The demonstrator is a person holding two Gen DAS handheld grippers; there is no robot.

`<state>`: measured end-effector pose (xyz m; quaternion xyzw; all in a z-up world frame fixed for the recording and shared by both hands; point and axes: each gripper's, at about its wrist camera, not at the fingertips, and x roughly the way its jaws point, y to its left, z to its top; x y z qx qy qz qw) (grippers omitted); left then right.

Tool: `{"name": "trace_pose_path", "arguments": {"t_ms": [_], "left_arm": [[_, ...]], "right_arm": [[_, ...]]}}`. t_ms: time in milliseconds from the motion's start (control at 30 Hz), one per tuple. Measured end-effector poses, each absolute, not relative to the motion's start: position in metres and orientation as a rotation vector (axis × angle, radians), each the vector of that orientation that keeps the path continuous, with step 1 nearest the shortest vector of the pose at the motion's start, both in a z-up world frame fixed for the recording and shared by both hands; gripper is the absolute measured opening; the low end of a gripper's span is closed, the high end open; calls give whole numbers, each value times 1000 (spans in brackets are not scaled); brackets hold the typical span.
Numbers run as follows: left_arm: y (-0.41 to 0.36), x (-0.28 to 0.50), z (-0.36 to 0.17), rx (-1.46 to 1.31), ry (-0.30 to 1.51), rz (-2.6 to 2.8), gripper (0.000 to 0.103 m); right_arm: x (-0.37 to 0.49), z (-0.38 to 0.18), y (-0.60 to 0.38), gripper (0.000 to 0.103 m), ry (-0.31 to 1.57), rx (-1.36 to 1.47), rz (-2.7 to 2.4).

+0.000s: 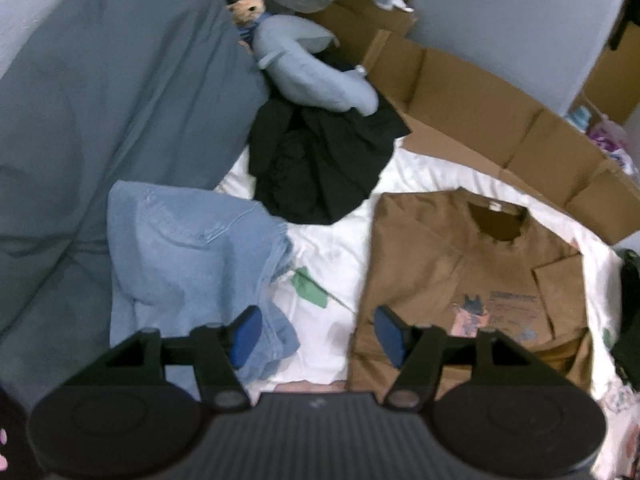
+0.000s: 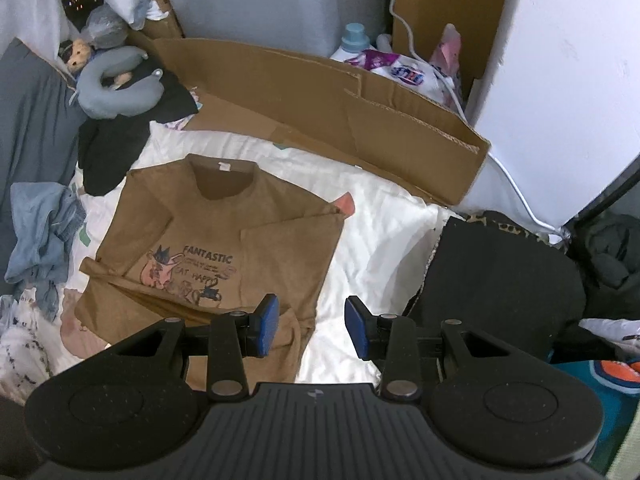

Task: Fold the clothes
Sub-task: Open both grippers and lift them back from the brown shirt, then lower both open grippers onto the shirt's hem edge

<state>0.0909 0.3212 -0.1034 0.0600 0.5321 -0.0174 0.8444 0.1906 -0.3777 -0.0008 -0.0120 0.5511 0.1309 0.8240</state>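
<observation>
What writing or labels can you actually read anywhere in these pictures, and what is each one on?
"FANTASTIC": on the brown T-shirt, above its cat drawing.
Below it, roughly "CAT HAPPY": partly blurred, uncertain.
Purple and white detergent bag: logo too blurred to read.
White neck tag: too small to read.
Left wrist view: shirt print unreadable.

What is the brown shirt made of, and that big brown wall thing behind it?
The brown T-shirt looks like soft matte cotton knit: it creases and lies limp. The wall is corrugated cardboard, dull and stiff, with fluted edges showing.
</observation>
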Motion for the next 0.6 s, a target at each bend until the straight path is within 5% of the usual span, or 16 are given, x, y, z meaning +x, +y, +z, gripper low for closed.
{"name": "trace_pose_path", "arguments": {"t_ms": [600], "left_arm": [[312, 119, -292, 328, 1195, -141, 61]], "right_arm": [[135, -254, -350, 43, 1028, 82, 265]]}}
